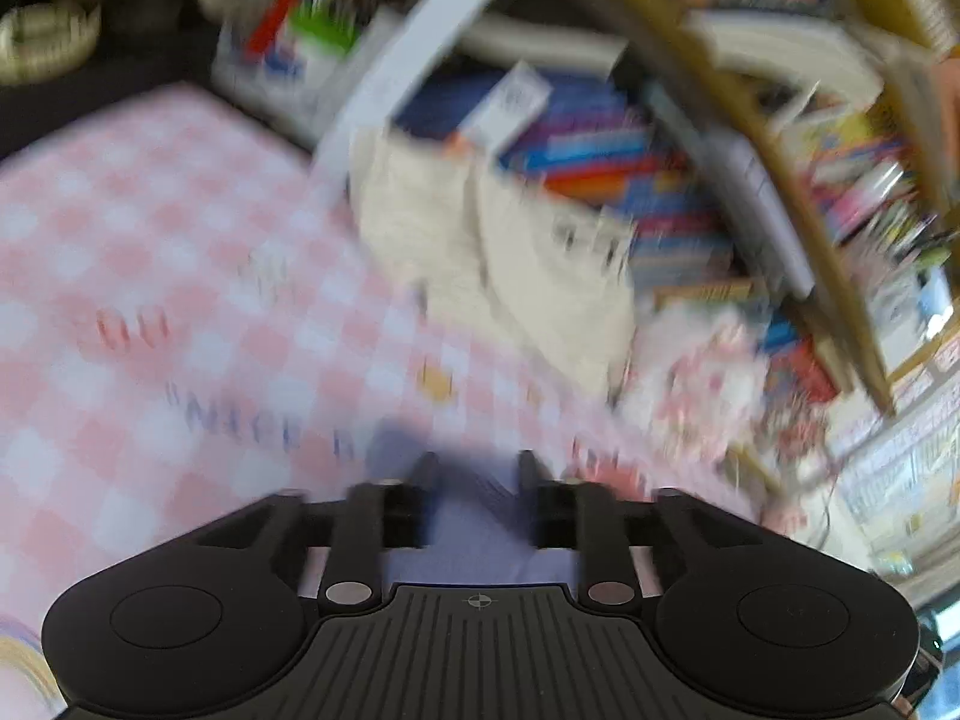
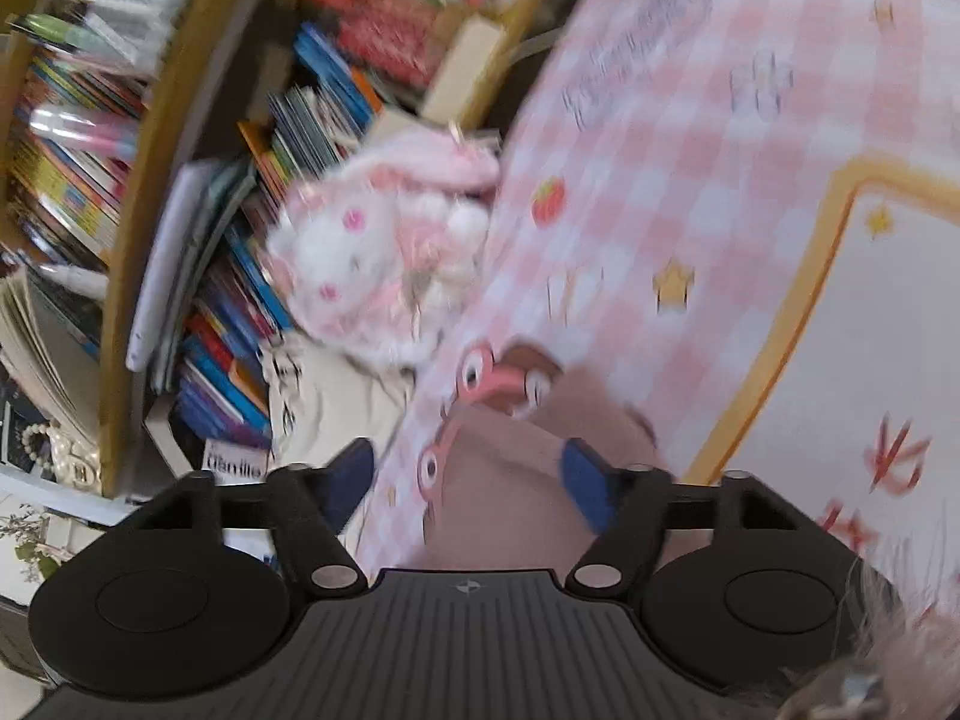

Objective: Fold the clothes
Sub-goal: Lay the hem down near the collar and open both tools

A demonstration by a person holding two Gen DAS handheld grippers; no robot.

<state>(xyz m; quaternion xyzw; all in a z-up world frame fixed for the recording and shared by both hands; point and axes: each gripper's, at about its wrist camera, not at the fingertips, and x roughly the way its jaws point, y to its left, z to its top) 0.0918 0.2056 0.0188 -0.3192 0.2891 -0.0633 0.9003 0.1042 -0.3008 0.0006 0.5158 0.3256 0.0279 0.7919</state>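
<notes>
Blurry in both views (lots of smear).

Left claw (image 1: 477,462): spread apart, pinching nothing. Between its two black fingers (image 1: 427,471), a soft purple-blue cloth (image 1: 480,528), lying low and close to the camera on top of the pink checked cover (image 1: 180,228). Too smeared to tell what kind of clothing. No pressing on it by the fingers, as far as can be seen.

Right claw (image 2: 468,456): spread wide too, holding nothing. Blue pads (image 2: 585,483) on its fingers. Below and between them, a dusty pink piece of clothing (image 2: 516,492), resting on the same pink checked cover (image 2: 690,138), near the cover's edge. Little strawberries and stars printed on that cover, plus a white patch with a yellow border (image 2: 870,330) to the right.

Beside the cover: a white and pink plush toy (image 2: 384,252), touching the cover's edge. Seen from the left wrist too (image 1: 708,372). Next to it, a cream cloth bag (image 1: 480,252) (with dark marks on it), leaning against a wooden bookshelf (image 2: 129,252) stuffed with bright books (image 1: 600,150).
</notes>
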